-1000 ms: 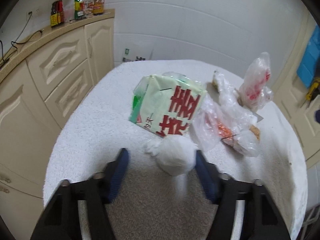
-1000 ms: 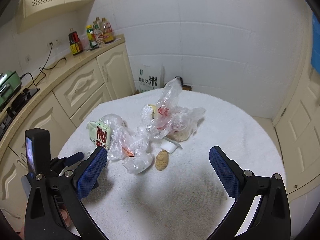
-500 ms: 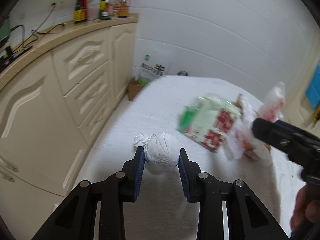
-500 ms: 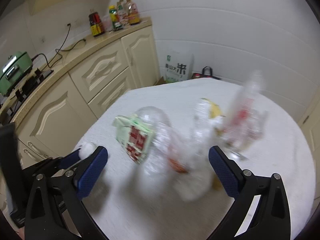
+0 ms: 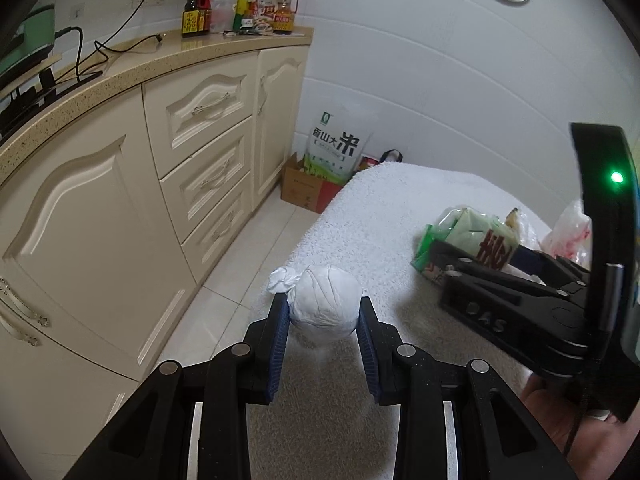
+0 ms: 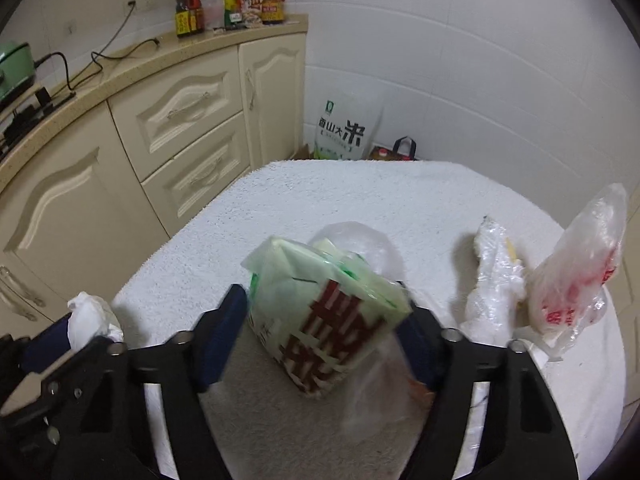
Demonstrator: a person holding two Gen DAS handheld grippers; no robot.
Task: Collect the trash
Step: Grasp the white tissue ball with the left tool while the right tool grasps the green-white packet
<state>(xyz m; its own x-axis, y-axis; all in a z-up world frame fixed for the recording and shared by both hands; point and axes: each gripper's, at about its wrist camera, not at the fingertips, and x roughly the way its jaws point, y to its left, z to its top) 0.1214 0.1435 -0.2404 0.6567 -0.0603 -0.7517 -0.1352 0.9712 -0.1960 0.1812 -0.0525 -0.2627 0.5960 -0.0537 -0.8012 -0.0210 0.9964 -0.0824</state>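
My left gripper (image 5: 322, 314) is shut on a knotted white ball of trash (image 5: 323, 304), held over the left edge of the towel-covered table (image 5: 400, 200). The same ball (image 6: 86, 316) shows at the lower left of the right wrist view. My right gripper (image 6: 322, 308) has its jaws closing on a green and white packet with red characters (image 6: 320, 312). Both blue pads touch its sides. In the left wrist view that packet (image 5: 472, 240) lies between the right gripper's fingers. A clear bag (image 6: 360, 240) lies behind the packet.
Crumpled clear plastic (image 6: 496, 280) and a clear bag with red print (image 6: 576, 276) stand at the table's right. Cream cabinets (image 5: 120, 200) run along the left past a strip of tiled floor (image 5: 240, 272). A rice sack (image 5: 336, 148) leans on the wall. A hand (image 5: 560, 412) holds the right gripper.
The left gripper closed on the white ball and carried it left to the table's edge. The right gripper came down over the packet and its jaws narrowed onto it.
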